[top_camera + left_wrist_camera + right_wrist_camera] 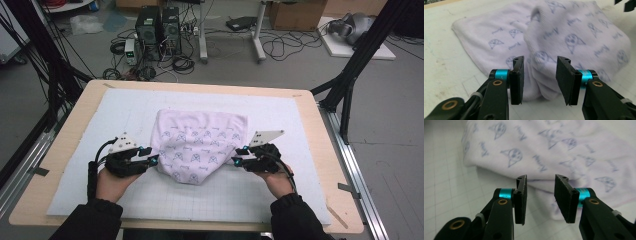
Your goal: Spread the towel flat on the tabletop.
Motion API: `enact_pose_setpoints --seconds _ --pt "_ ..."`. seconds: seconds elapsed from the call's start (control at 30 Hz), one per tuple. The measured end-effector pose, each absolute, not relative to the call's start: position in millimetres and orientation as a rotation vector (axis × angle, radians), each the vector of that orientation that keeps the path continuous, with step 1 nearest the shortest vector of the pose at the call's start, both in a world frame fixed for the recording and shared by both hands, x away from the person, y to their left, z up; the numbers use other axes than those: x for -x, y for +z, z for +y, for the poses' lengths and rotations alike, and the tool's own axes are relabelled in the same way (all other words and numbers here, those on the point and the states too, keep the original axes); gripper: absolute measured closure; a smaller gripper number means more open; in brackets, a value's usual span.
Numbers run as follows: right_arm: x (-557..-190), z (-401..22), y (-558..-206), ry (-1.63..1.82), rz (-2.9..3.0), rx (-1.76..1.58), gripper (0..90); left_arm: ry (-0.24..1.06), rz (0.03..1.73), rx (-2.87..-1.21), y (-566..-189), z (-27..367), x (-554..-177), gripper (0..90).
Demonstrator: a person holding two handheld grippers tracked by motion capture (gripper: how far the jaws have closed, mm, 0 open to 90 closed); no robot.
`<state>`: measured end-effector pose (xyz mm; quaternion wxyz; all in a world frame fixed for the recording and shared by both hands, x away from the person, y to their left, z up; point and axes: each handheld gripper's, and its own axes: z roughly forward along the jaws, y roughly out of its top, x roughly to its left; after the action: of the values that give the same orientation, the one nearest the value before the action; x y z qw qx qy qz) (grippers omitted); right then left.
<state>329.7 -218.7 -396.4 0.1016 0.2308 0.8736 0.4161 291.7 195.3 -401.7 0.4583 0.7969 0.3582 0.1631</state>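
Observation:
A pale lilac cloth (200, 142) printed with small blue figures lies folded in a loose heap on the white gridded mat (125, 110). My left gripper (150, 156) sits at the cloth's left edge, pointing right at it. My right gripper (239, 156) sits at the right edge, pointing left. In the left gripper view the jaws of the left gripper (539, 75) stand apart, and a raised fold of the cloth (574, 32) lies just beyond the gap, untouched by the pads. In the right gripper view the right gripper (540, 195) is open too, with the cloth's edge (549, 150) just beyond the tips.
The mat covers a wooden table (70, 135) with bare margins on all sides. Black frame posts (350, 75) rise at the back right and back left. Computer towers (159, 27) and cables stand on the floor beyond the far edge.

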Motion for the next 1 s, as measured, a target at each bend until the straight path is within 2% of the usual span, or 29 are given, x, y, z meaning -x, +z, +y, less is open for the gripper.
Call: enact_pose_setpoints --seconds 0.23,0.3,0.4,0.43,0.47,0.53,0.57,1.0 --pt "-341 -193 -426 1.191 2.614 -0.705 55.5 0.348 0.847 -2.048 -423 166 -308 58.7" --pt "-345 -184 -430 1.208 2.602 -0.697 54.9 0.347 0.847 -2.056 -429 155 -317 63.6" --pt "-350 -174 -436 1.186 2.576 -0.690 60.1 0.337 0.842 -2.058 -434 146 -324 77.9" --pt "-354 -174 -437 1.199 2.561 -0.711 70.5 0.326 0.851 -2.054 -435 146 -325 82.3" --pt "-354 -174 -437 1.199 2.561 -0.711 70.5 0.322 0.849 -2.058 -435 147 -325 82.3" --pt "-355 -176 -437 1.206 2.578 -0.723 80.0 0.327 0.843 -2.059 -431 150 -322 83.3" --pt "-355 -179 -435 1.223 2.592 -0.728 81.9 0.327 0.844 -2.057 -428 153 -319 83.5" --pt "-309 -221 -380 1.329 2.608 -0.599 85.4 0.379 0.759 -1.983 -376 181 -274 84.3"
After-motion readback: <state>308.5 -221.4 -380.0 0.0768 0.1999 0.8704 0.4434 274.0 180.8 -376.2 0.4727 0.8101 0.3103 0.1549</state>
